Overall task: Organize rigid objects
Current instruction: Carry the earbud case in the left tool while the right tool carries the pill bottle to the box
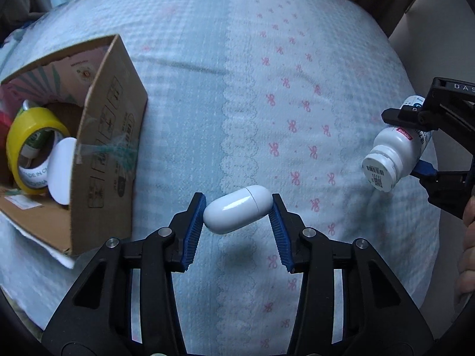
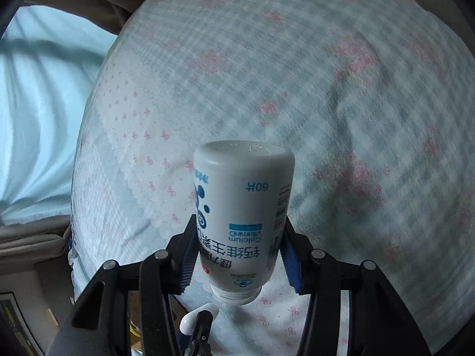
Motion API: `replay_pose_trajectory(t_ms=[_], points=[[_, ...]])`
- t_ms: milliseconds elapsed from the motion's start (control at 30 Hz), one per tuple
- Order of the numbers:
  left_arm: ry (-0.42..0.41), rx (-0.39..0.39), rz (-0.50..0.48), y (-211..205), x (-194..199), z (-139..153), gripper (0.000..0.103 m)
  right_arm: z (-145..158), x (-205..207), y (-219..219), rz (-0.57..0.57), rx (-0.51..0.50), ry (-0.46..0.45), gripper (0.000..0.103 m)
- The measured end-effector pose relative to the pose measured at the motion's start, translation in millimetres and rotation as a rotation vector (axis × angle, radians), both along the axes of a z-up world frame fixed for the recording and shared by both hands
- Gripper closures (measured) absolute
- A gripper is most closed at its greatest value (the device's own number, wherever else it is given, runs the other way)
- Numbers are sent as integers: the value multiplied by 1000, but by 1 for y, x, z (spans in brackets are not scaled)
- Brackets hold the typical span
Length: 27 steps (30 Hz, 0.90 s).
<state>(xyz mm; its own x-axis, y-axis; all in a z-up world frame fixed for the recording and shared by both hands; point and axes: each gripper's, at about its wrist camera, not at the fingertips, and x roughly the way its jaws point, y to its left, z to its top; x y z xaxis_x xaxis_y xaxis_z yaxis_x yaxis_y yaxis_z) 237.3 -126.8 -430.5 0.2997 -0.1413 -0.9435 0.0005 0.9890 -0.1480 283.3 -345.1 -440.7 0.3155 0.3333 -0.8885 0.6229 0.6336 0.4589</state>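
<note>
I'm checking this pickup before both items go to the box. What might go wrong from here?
The glossy white capsule case is pinched only at its rounded ends, so it may squirt out. The white bottle, held by the right gripper, hangs tilted and may slip. The cardboard box already looks crowded by the yellow tape roll.

A glossy white capsule-shaped case (image 1: pixel 237 209) sits between blue ribbed pads (image 1: pixel 194 231) at lower centre. A pale blue checked bedspread (image 1: pixel 193 89) carries pink bows and white lace. At left, a brown cardboard box (image 1: pixel 109 136) holds yellow tape (image 1: pixel 28 136). At right, a white bottle (image 1: pixel 392 155) bears blue lettering.
</note>
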Motion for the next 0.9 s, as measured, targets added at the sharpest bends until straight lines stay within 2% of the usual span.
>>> replay_pose_trajectory(t_ms=[233,467,733,900], points=[[-106,-33,-21,3,-20,69,63,73,-27,7,115,-97,-125,57],[-185,-67,-30,21,-48,142,63,146,-69,28,303,-212,-228,57],[-238,-71,36,84,-77,212,63,206,-89,72,472,-287,-383,57],[-251,-82,81,139,-85,231,63,226,-91,113,563,-298,-432,57]])
